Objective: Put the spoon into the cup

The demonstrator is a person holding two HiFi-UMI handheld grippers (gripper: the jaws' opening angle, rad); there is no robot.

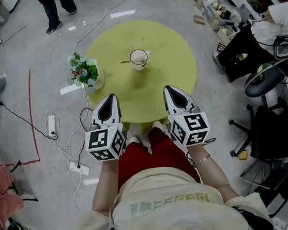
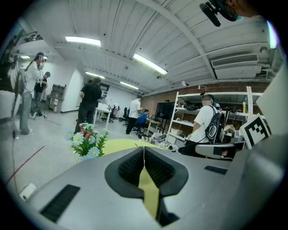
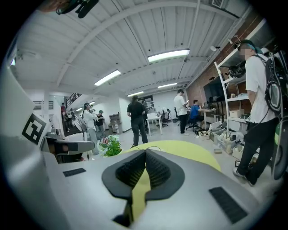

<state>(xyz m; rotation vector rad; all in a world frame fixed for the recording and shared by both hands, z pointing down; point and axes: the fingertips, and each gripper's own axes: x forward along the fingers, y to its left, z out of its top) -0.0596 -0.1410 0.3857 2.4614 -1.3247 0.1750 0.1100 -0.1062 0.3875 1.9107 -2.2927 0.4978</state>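
Observation:
A white cup stands near the middle of a round yellow-green table. A thin spoon lies just left of the cup, handle pointing left; whether it touches the cup I cannot tell. My left gripper and right gripper hover side by side over the table's near edge, well short of the cup. Both are shut with nothing between the jaws. In the left gripper view the gripper has its tips meeting; the right gripper looks the same in its own view. The cup and spoon are hidden in both gripper views.
A bunch of artificial flowers sits at the table's left edge. Power strips and cables lie on the floor to the left. Office chairs and cluttered shelves stand to the right. People stand in the room beyond.

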